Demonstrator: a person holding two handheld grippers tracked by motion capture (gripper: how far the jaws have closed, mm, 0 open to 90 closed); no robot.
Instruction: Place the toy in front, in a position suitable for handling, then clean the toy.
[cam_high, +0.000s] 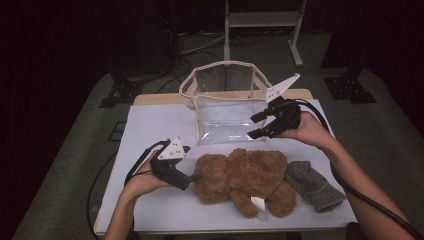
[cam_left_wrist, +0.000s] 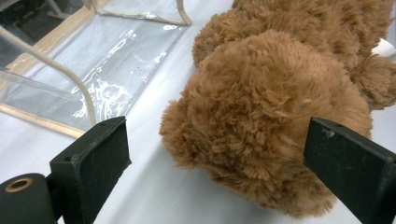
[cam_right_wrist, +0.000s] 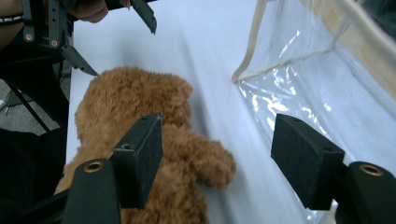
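1. The teddy bear (cam_high: 242, 180) lies on its side on the white counter (cam_high: 150, 125), head toward your left hand, just in front of the clear bag (cam_high: 225, 102) and with a grey cloth (cam_high: 312, 185) against its far end.
2. Your left claw (cam_high: 192, 177) sits at the bear's head, jaws spread wide and released; in the left gripper view the head (cam_left_wrist: 261, 121) lies between the pads, and neither pad presses the fur.
3. Your right claw (cam_high: 256, 125) hangs open and empty by the bag's front corner, above the bear's body.
4. Expect the bear to be light, soft and floppy: the plush will compress and the limbs will sag. Take a deep bite on the head or torso, not on loose fur or the white tag (cam_high: 259, 206).
5. The bag's thin plastic is slick and limp; its mouth will probably need holding open by the beige rim.
6. The high view gives the whole layout and the cloth. The right gripper view shows the bear's arm (cam_right_wrist: 210, 161) and the bag's front seam (cam_right_wrist: 247, 46) close up.
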